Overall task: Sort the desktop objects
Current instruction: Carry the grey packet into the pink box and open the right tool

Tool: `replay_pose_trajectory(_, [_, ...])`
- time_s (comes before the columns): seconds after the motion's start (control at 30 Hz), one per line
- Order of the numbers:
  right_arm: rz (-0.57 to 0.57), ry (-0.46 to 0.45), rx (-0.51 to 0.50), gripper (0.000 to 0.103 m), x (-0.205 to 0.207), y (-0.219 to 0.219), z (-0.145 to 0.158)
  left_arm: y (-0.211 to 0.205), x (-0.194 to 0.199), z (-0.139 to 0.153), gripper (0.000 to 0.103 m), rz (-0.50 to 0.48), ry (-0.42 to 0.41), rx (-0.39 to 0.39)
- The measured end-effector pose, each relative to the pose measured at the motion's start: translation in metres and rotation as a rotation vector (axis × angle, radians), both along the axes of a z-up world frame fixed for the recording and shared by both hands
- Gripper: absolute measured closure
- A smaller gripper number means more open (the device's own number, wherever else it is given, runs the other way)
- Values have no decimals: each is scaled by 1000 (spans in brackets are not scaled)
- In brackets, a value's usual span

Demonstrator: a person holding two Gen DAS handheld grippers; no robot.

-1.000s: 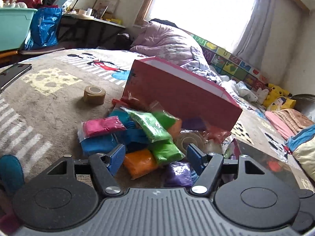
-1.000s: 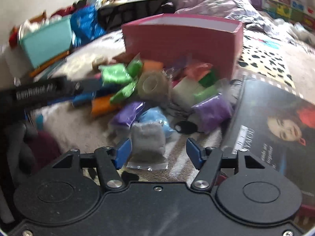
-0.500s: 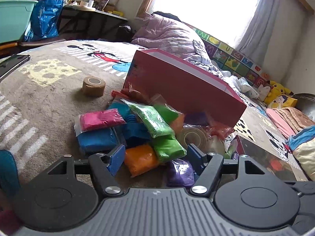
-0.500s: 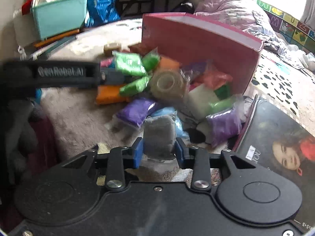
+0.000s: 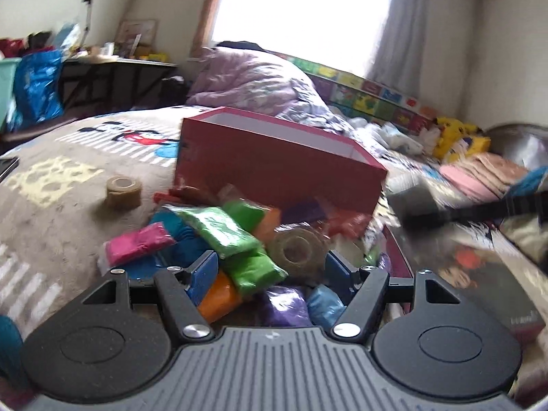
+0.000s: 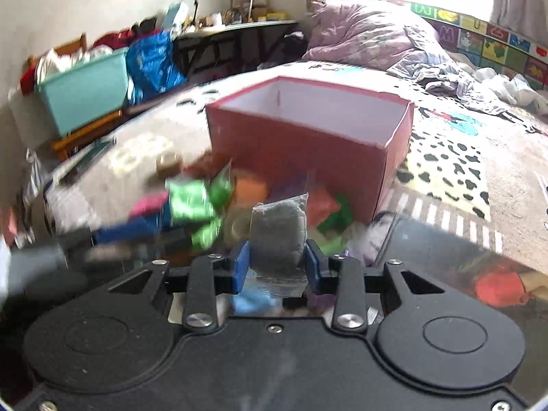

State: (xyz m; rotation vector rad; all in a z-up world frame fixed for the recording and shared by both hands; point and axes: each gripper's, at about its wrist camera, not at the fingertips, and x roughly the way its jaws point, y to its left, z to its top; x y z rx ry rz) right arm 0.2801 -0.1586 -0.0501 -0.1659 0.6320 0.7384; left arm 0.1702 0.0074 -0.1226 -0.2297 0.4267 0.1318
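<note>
My right gripper (image 6: 276, 265) clenches a grey packet (image 6: 278, 239) before the red box (image 6: 308, 144). My left gripper (image 5: 270, 275) hangs spread wide over the pile.

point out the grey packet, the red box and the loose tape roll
grey packet (image 6: 278, 236): right wrist view, middle of the pouch.
red box (image 6: 294, 157): right wrist view, front wall.
tape roll (image 5: 123, 187): left wrist view, side of the roll standing apart on the rug.
</note>
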Motion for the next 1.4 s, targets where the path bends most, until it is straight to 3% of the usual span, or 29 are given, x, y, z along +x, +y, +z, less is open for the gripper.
replay_pose_trajectory(0.2, [-7,-56,4,69,28,17,41,-17,2,0,35,-67,-6,83])
replay_pose_trajectory(0.37, [-23,-61,6,69,59,36,65,-13,6,-2,34,-55,11,73])
replay_pose_trajectory(0.6, [-83,4,19,69,107,58,76,-12,4,0,34,-53,-18,89])
replay_pose_trajectory(0.77, [-99,29,-52,69,135,82,67,-9,6,0,34,-43,-19,79])
replay_pose_trajectory(1.13, [-162,164,-205,69,198,121,11,2,11,-1,34,-21,-12,51])
replay_pose_trajectory(1.4, [-178,227,-276,69,217,139,-13,8,15,-4,34,-11,0,26])
